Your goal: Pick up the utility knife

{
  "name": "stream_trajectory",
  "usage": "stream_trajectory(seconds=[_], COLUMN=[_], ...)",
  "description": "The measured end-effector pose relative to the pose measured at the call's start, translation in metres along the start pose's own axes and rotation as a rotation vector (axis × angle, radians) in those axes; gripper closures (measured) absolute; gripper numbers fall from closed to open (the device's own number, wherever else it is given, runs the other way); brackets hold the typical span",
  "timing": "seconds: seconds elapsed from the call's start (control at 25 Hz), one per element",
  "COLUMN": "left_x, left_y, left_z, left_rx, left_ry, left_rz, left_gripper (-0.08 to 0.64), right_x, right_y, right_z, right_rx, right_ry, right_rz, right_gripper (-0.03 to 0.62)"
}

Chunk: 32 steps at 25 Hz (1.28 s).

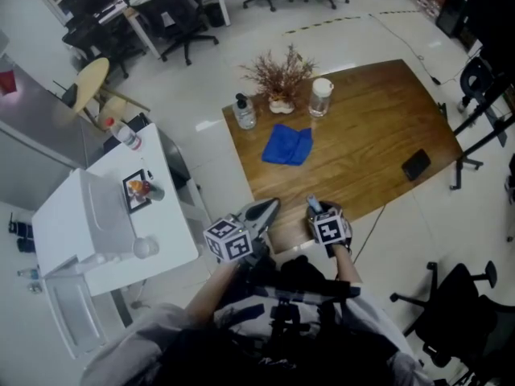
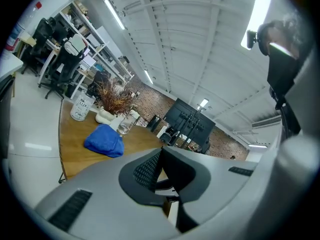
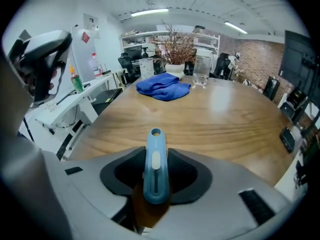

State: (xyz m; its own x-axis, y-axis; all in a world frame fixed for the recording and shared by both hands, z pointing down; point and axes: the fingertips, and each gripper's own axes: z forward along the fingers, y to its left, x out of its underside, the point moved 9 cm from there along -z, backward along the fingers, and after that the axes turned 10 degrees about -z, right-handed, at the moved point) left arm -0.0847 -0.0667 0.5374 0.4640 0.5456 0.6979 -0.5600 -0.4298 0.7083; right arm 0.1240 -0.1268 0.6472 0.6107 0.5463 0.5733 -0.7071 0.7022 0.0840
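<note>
A: Big stuff first?
B: Wooden table (image 1: 378,127), angled top. White desk (image 1: 88,223) well off its left side.
A: On the table?
B: Far end: dried plant (image 1: 279,75) in a white vase. Blue cloth (image 1: 287,145) crumpled just in front of it. Pump bottle (image 1: 245,112) to the plant's left, clear jar (image 1: 320,97) to its right. Black phone (image 1: 416,165) flat near the right edge, well apart from the rest.
A: Grippers?
B: Both at the near edge, close to the person. Left gripper (image 1: 268,209): jaws pressed together at the tips, nothing between them, roughly level, aimed over the table. Right gripper (image 1: 316,213): tilted down, pinching the utility knife (image 3: 155,144), dark pads against both its long sides.
A: Knife look?
B: Slim, long, steel-blue plastic body with rounded ends. Round hole at the far end. Narrow slot down the middle of the top face, with a pale oval slider button in it.
A: Where exactly?
B: Between the right jaws, over the near edge of the table, far end sticking out past the pads toward the cloth. Can't tell if it's touching the wood.
</note>
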Motion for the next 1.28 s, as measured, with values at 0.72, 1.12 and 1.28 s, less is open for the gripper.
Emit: stream_trajectory(seconds=[0.72,1.12,1.28], left_x=[-0.037,-0.041,-0.042], left_y=[0.023,0.019,0.019], left_z=[-0.027,-0.019,-0.018], left_rx=[0.014,0.056,0.100], left_ry=[-0.064,-0.020,-0.048], left_rz=[-0.008,-0.003,-0.031], left_gripper=[0.554,0.554,0.554], right_x=[-0.047,-0.058,-0.055], right_y=[0.008,0.016,0.015], right_z=[-0.142,-0.181,-0.178], right_rx=[-0.135,-0.074,-0.067], right_ry=[-0.615,-0.722,-0.720], right_rz=[0.654,0.619,0.611], right_gripper=[0.453,0.453,0.453])
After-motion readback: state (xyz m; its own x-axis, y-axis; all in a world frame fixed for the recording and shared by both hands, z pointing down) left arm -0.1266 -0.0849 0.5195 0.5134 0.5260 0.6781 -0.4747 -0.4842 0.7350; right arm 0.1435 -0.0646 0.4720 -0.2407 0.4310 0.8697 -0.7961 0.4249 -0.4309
